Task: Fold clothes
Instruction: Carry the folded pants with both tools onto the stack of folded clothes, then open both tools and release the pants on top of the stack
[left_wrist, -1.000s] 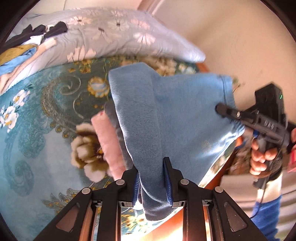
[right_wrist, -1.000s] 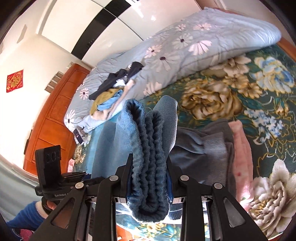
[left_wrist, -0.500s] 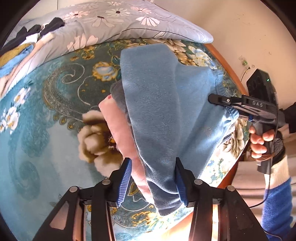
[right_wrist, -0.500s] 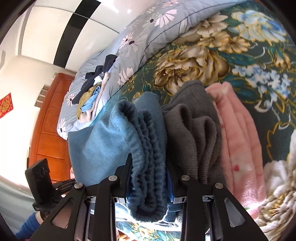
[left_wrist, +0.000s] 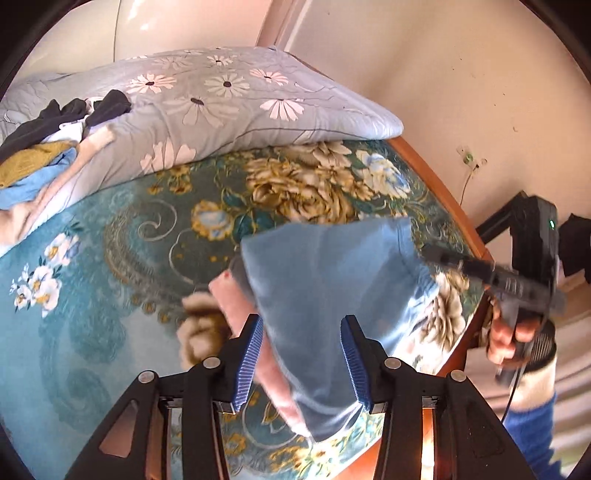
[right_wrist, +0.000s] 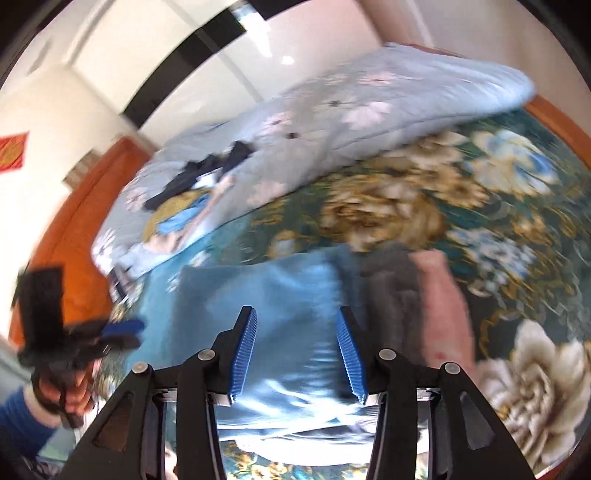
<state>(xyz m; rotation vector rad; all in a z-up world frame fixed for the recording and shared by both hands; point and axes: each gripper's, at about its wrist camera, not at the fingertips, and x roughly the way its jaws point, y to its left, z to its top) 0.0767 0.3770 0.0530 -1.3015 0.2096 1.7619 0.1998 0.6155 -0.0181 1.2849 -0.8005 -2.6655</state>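
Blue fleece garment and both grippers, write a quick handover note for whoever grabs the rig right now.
Left gripper: open, holding nothing.
Right gripper: open, holding nothing.
The folded blue fleece garment lies on the teal floral bedspread at the bed's near edge, on top of a folded grey garment and a folded pink garment.
Done: three pieces folded and stacked.
Left: a heap of unfolded clothes on the pale floral quilt at the far side.

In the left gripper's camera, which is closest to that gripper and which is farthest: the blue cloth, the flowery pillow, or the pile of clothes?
1. Blue cloth, lying between the left gripper's open fingers.
2. Flowery pillow, beyond it at the bed's far side.
3. Pile of clothes, on the pillow's far left end.
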